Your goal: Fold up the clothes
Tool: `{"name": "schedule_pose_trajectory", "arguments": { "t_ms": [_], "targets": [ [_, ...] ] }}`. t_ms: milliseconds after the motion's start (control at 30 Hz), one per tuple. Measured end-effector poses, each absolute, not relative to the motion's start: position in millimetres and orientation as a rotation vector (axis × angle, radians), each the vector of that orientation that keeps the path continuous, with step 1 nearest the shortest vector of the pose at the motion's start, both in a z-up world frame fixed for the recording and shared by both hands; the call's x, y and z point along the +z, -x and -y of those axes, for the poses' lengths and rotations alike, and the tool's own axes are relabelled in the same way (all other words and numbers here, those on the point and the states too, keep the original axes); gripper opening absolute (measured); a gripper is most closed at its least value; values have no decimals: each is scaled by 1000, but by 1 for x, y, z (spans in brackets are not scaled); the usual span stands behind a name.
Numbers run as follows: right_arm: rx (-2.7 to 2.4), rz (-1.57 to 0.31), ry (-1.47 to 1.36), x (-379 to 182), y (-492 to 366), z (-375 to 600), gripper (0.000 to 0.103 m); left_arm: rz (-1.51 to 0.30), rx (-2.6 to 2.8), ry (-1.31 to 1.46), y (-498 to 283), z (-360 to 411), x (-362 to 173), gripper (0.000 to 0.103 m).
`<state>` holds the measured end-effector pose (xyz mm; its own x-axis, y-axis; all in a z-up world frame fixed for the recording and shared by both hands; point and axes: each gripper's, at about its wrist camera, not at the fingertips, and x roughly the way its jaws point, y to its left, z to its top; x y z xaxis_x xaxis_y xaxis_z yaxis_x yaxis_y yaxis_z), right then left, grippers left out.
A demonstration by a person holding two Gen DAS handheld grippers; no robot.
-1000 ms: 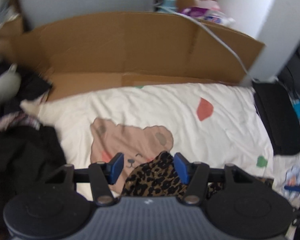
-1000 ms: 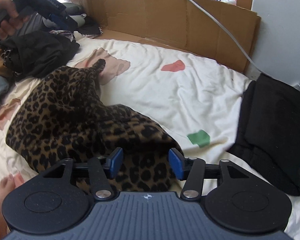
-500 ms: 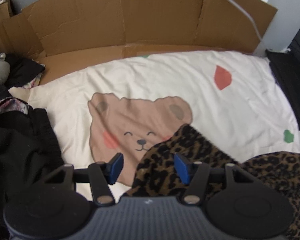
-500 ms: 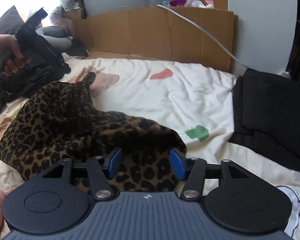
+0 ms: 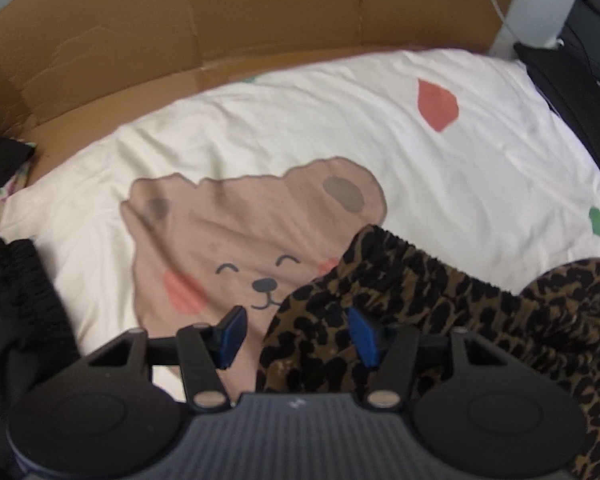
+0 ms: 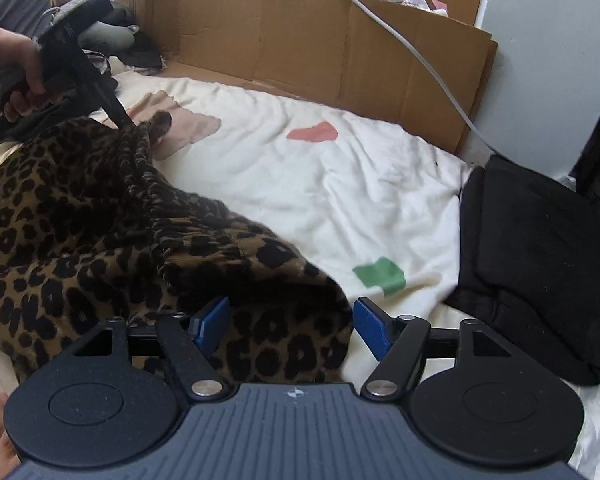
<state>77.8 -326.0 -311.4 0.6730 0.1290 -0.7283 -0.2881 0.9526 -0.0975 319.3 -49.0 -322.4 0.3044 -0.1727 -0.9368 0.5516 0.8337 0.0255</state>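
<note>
Left gripper (image 5: 296,334): jaws partly open over the leopard-print garment (image 5: 420,304) edge, no grip seen. Right gripper (image 6: 290,326): jaws opening, garment fold between, pads clear.

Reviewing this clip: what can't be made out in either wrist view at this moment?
- Brown-and-black leopard-print garment: near edge hidden behind the right gripper body; cut off at the frame's left.
- Left gripper: whether its blue pads press the cloth is unclear, left wrist view.
- Folded black garment: type unreadable, cropped right.
</note>
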Motion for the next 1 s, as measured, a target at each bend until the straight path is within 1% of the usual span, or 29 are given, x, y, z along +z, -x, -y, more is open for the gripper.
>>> {"name": "schedule_pose_trajectory", "arguments": {
  "t_ms": [100,267,400,500,567,600,633,700,733,767,800,833,867,900,967,1000],
  "targets": [
    [285,-792,229,-312,-85,319,78,-1179,-519,-378,-325,54,-331,63],
    [351,-788,349,-317,-90,303,79,-1180,-584,-413,-327,61,-344,63],
    [292,-766,387,-315,-99,307,79,-1192,-603,-396,-331,57,-349,68],
    [294,-772,349,-314,-110,313,79,-1206,-610,-360,-333,52,-350,66],
    [332,-777,319,-316,-115,315,78,-1213,-614,-343,-331,50,-350,61],
    [362,-791,281,-317,-119,316,71,-1217,-617,-335,-331,50,-349,55],
    [392,-818,224,-319,-124,318,54,-1223,-625,-332,-330,50,-348,50],
    [397,-856,129,-323,-133,322,41,-1239,-639,-338,-327,51,-347,24],
    [388,-855,89,-324,-134,324,35,-1247,-645,-346,-326,52,-346,20],
    [378,-853,49,-325,-135,327,31,-1248,-653,-352,-324,52,-345,12],
    [364,-852,10,-325,-136,331,22,-1247,-658,-355,-322,52,-343,10],
    [352,-853,-30,-326,-137,336,17,-1240,-656,-354,-321,51,-341,9],
    [345,-853,-72,-326,-138,341,15,-1232,-654,-353,-321,50,-339,8],
    [338,-852,-119,-325,-140,348,11,-1224,-651,-351,-320,48,-337,7],
    [320,-850,-237,-326,-145,363,10,-1200,-632,-327,-319,42,-331,6],
    [304,-850,-282,-327,-148,369,6,-1189,-622,-313,-319,38,-328,6]
  ]
}}
